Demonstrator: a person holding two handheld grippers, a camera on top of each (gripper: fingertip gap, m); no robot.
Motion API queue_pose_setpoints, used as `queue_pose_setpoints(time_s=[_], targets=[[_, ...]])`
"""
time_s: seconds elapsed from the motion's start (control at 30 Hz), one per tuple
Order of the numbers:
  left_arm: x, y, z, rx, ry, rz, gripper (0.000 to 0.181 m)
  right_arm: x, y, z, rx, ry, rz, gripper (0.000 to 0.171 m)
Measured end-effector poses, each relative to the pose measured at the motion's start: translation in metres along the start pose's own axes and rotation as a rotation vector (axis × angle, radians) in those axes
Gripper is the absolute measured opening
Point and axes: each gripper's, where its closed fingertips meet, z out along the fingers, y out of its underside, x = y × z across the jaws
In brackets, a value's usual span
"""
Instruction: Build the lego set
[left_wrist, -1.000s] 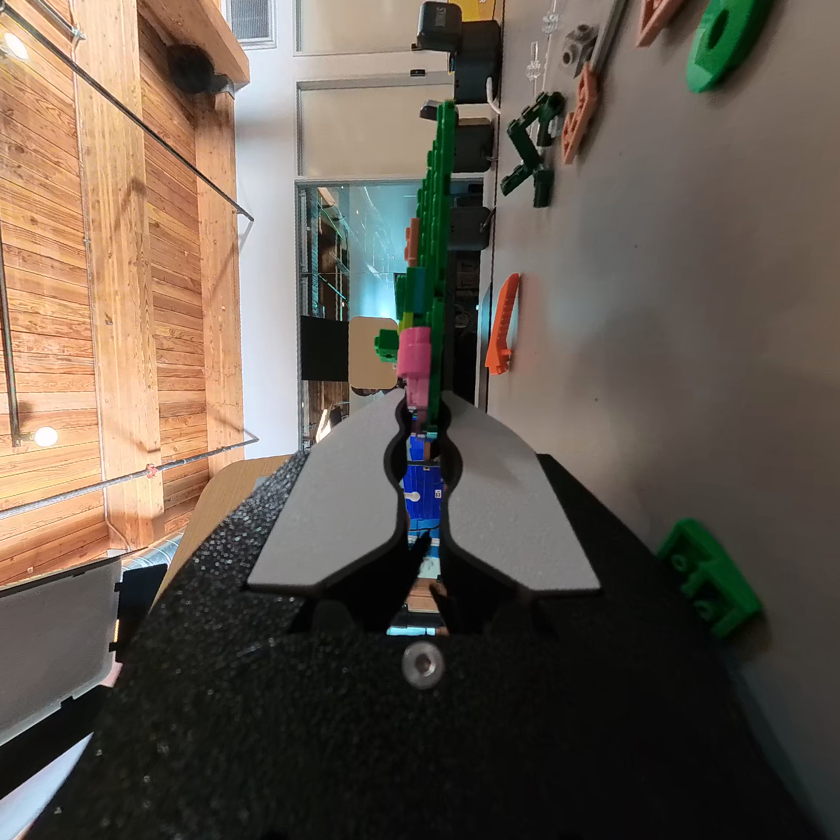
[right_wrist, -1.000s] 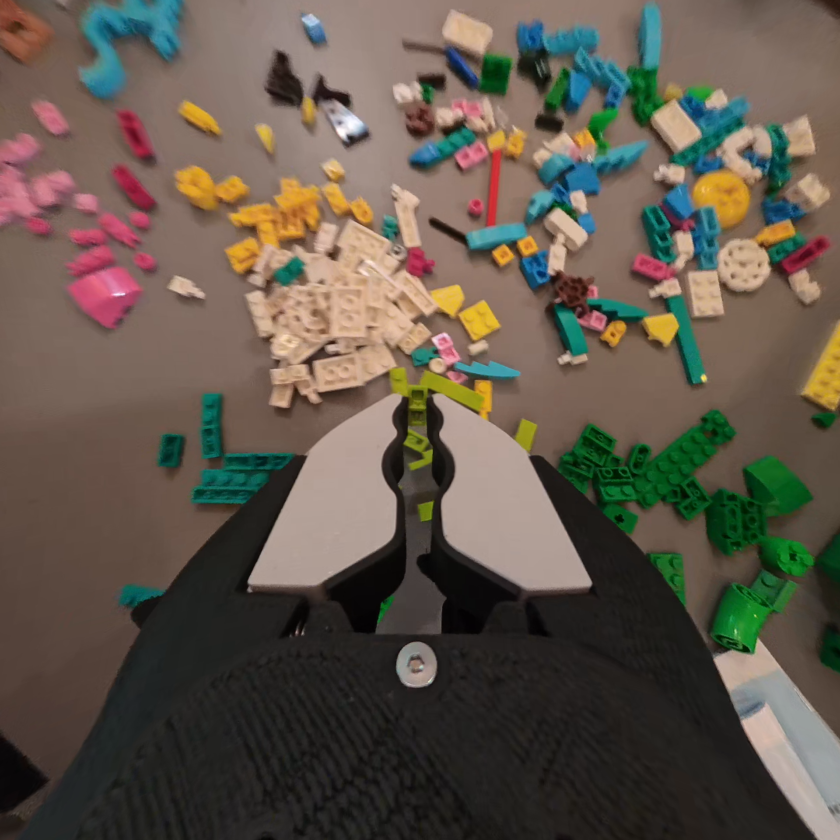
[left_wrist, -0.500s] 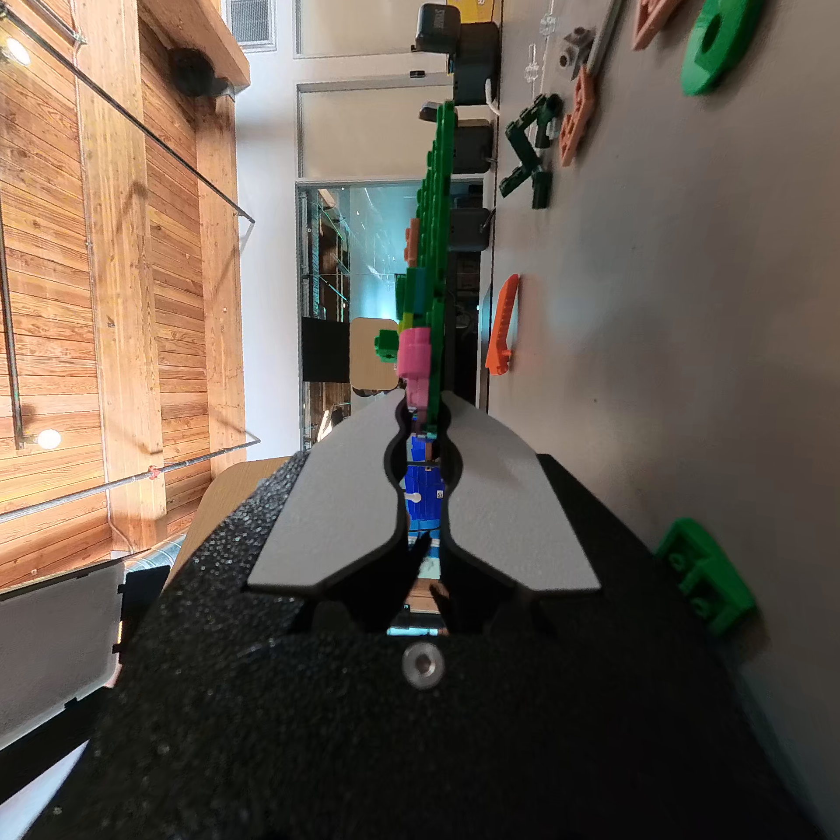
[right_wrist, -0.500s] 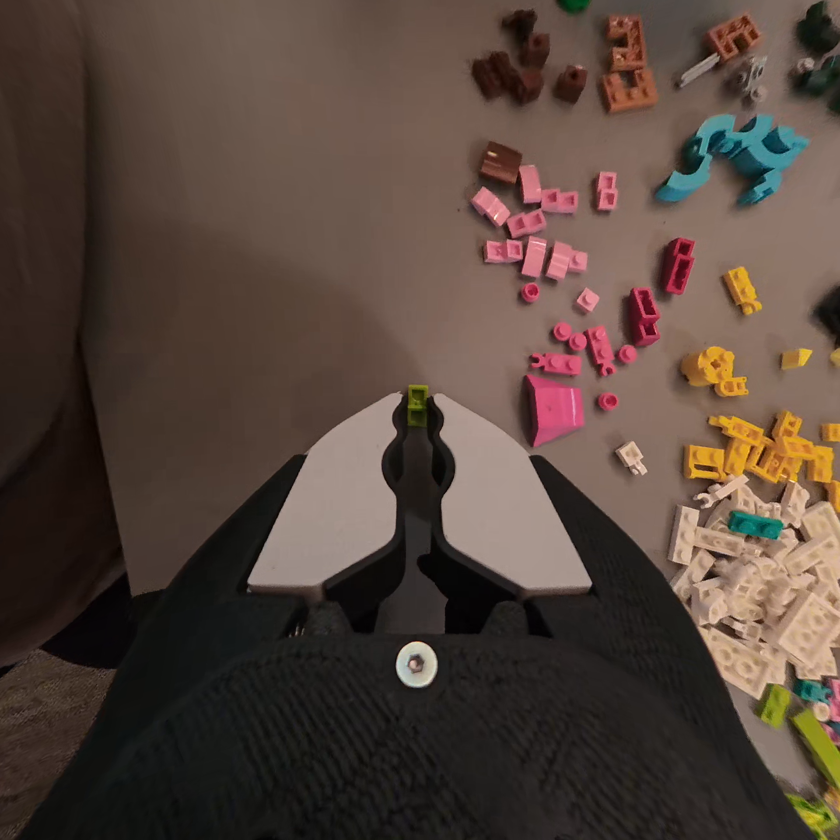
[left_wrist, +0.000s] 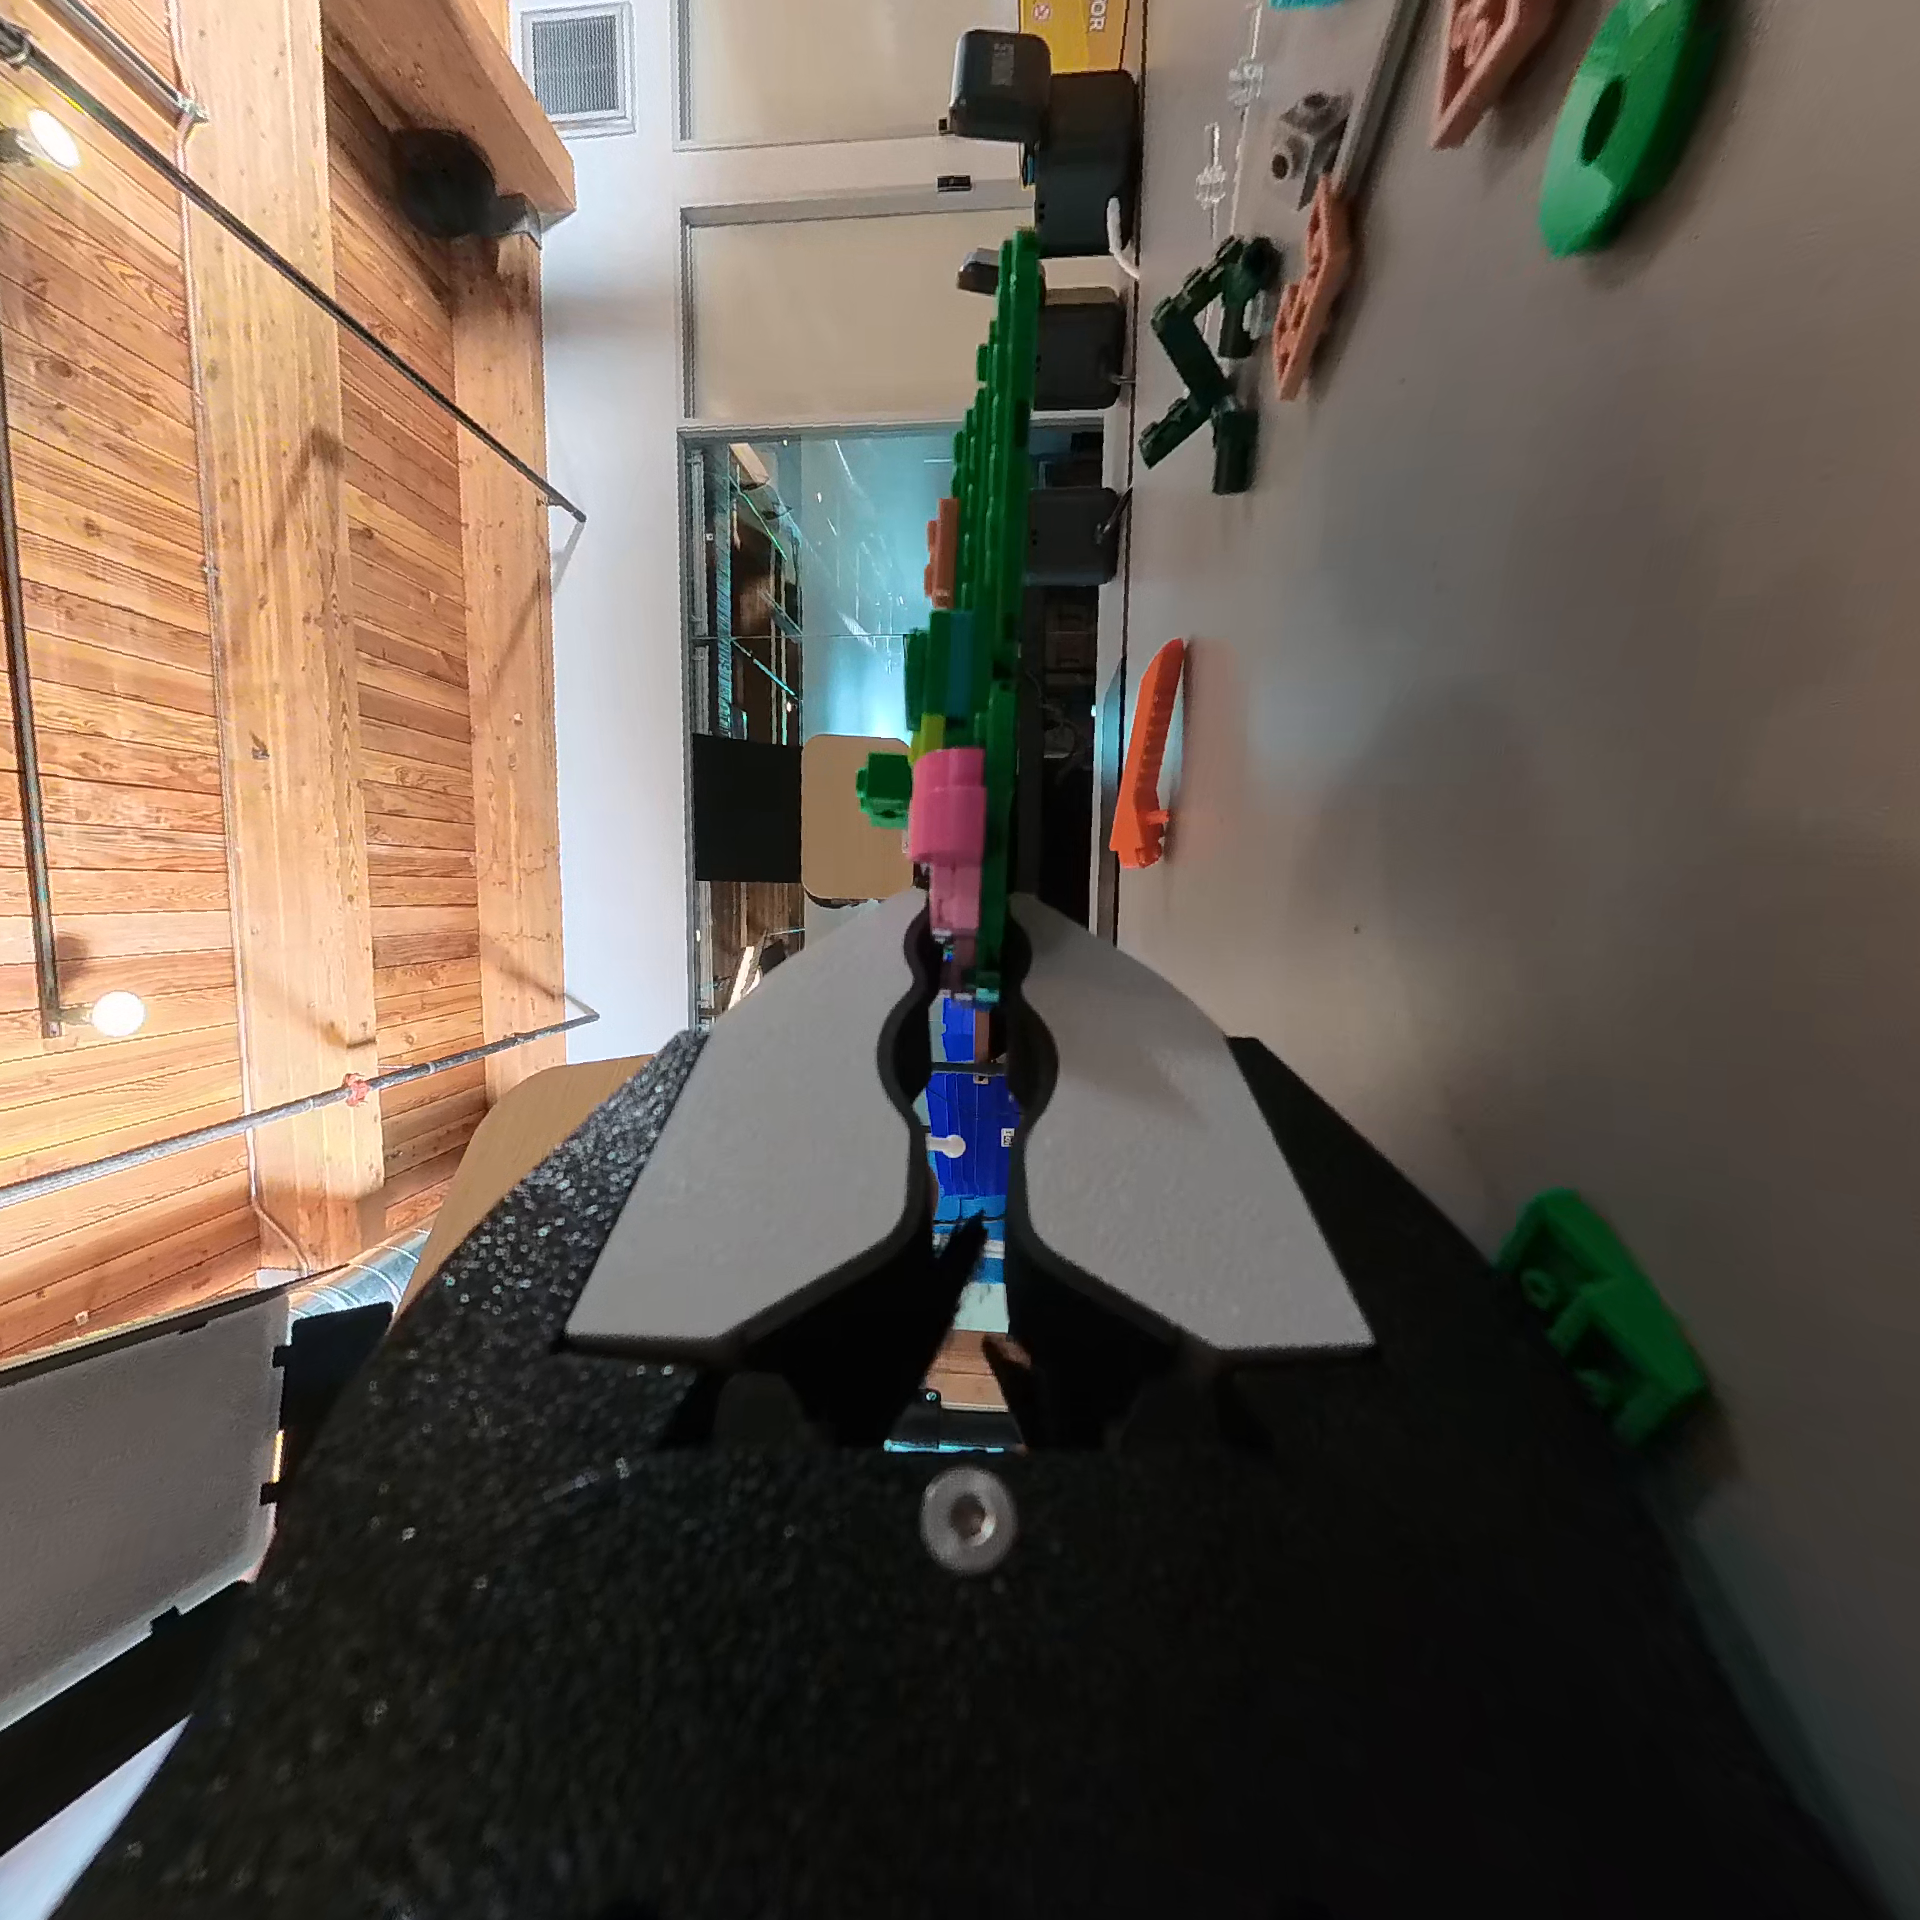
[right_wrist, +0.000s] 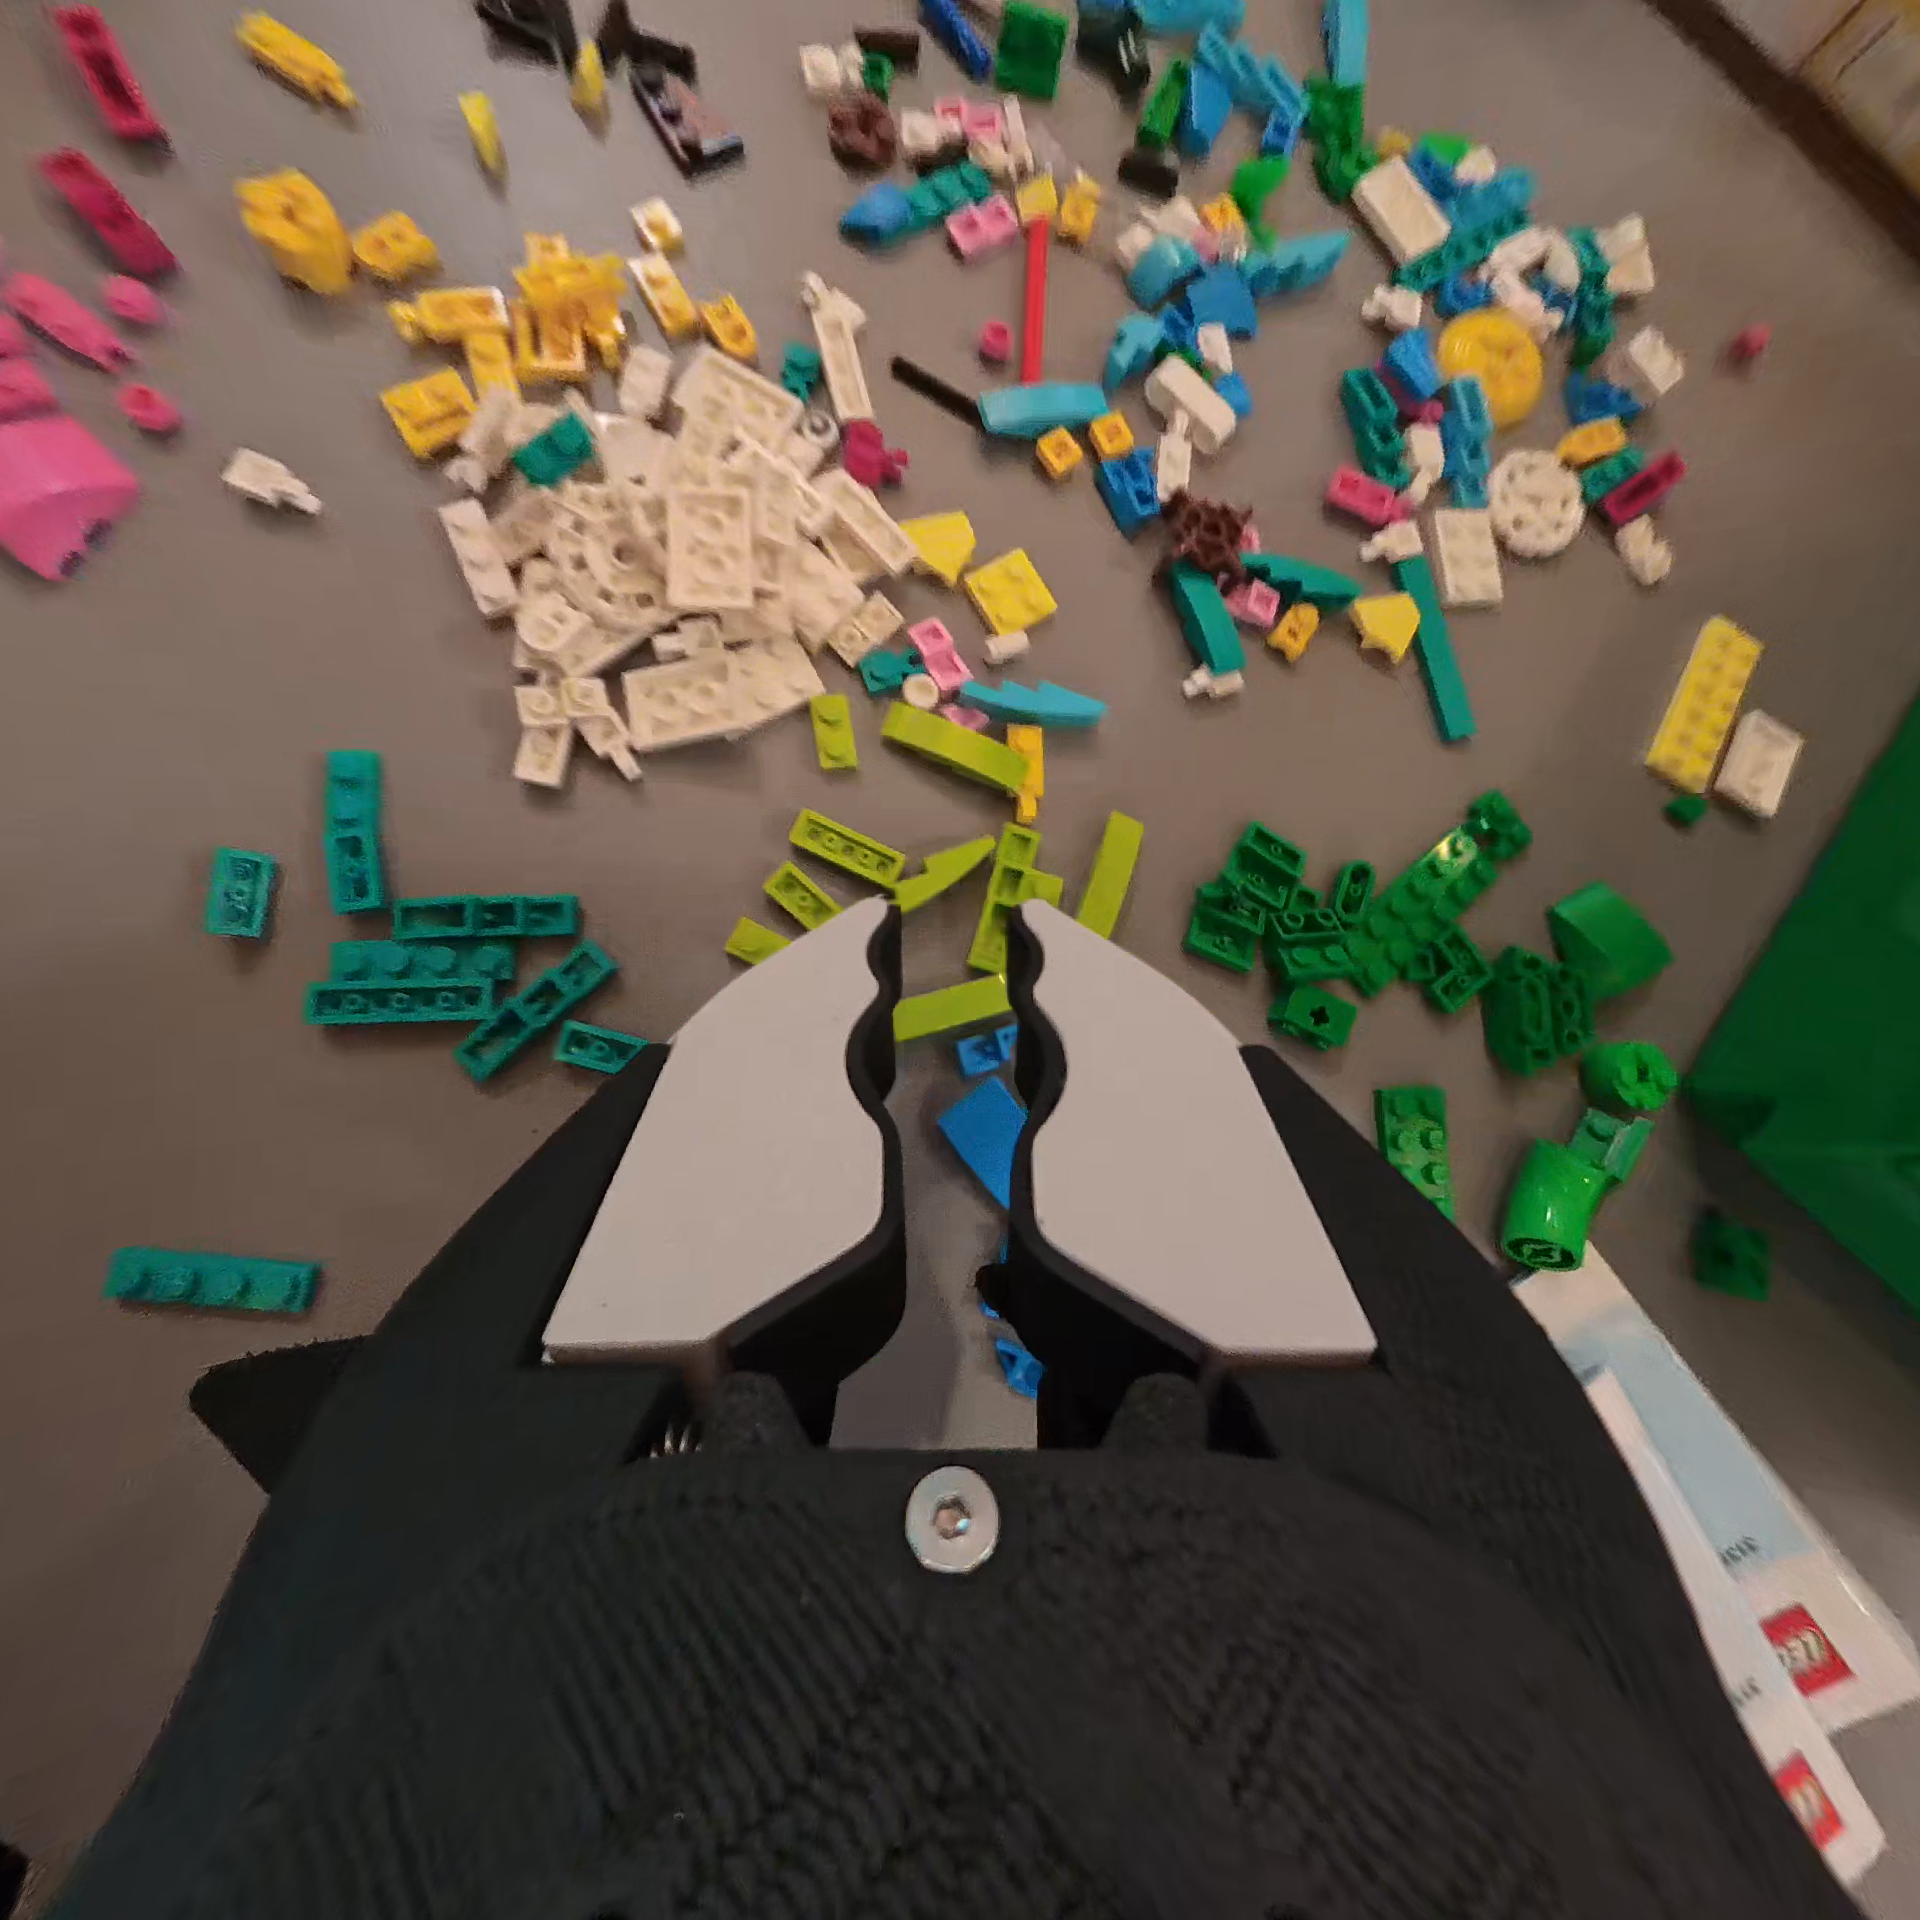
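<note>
My left gripper (left_wrist: 966, 909) is shut on the edge of a green baseplate build (left_wrist: 1003, 468), held edge-on above the grey table (left_wrist: 1558, 727). Pink (left_wrist: 948, 821), green, yellow and orange bricks are stacked on its left face. My right gripper (right_wrist: 953, 912) is open and empty, hovering over a scatter of lime green pieces (right_wrist: 940, 743) on the table. A lime plate (right_wrist: 945, 1006) and blue pieces (right_wrist: 982, 1127) lie on the table between its fingers.
In the right wrist view there is a pile of white plates (right_wrist: 675, 561), teal plates (right_wrist: 436, 956), green bricks (right_wrist: 1351, 935), mixed blue pieces (right_wrist: 1455, 312), a large green plate (right_wrist: 1829, 987) and booklets (right_wrist: 1714, 1558). In the left wrist view an orange piece (left_wrist: 1148, 758) and a green brick (left_wrist: 1600, 1309) lie nearby. About 45 cm separates my left fingertips from my right.
The right gripper held a small lime piece over bare table at the left; now it is back over the lime pile with its jaws open and no piece. The left gripper has stayed put.
</note>
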Motion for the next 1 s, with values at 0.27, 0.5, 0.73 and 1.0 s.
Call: queue_pose_setpoints(time_s=[0.27, 0.5, 0.73, 1.0], targets=[[0.0, 0.001, 0.0, -0.004, 0.001, 0.001, 0.008, 0.008, 0.011, 0.019, -0.076, -0.035, 0.048, 0.015], [0.0, 0.002, 0.0, -0.004, 0.003, -0.002, 0.008, 0.006, 0.018, 0.022, -0.131, -0.021, -0.001, 0.005], [0.0, 0.001, -0.001, -0.003, 0.001, 0.001, 0.008, 0.0, 0.023, 0.019, -0.15, -0.048, -0.01, 0.0], [0.0, 0.001, -0.001, -0.003, 0.001, 0.002, 0.008, 0.003, 0.001, 0.018, -0.048, -0.04, -0.015, 0.0]])
